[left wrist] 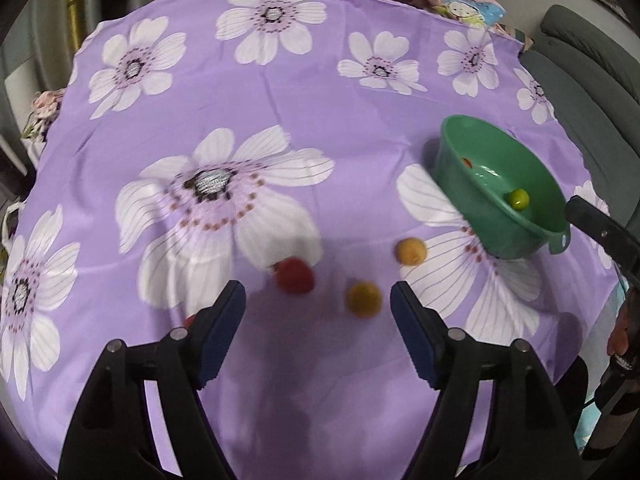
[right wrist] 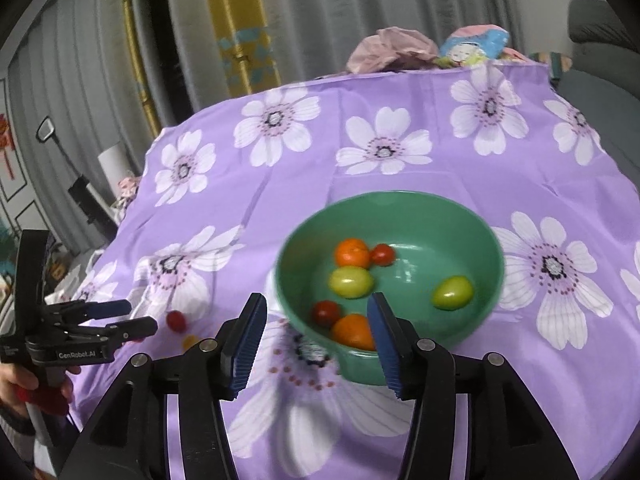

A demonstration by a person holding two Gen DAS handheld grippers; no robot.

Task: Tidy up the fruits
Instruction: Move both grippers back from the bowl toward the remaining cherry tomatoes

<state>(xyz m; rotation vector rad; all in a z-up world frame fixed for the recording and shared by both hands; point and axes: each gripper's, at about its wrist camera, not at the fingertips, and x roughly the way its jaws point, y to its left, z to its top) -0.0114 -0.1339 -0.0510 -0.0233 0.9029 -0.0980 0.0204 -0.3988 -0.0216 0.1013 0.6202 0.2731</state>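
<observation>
Hovering apart and empty, the left tongs (left wrist: 318, 300) overlooked loose fruit; the right tongs (right wrist: 317, 316), also parted, faced the green bowl (right wrist: 492, 240).

bench (right wrist: 440, 148): covered by purple cloth printed with white flowers | far edge: crumpled pink fabric (right wrist: 392, 50) and cartoon-printed cushion (right wrist: 474, 46) are seen | behind: grey curtains (right wrist: 320, 12), yellow patterned panel (right wrist: 240, 32) | right edge: grey sofa (left wrist: 588, 76) is seen
</observation>
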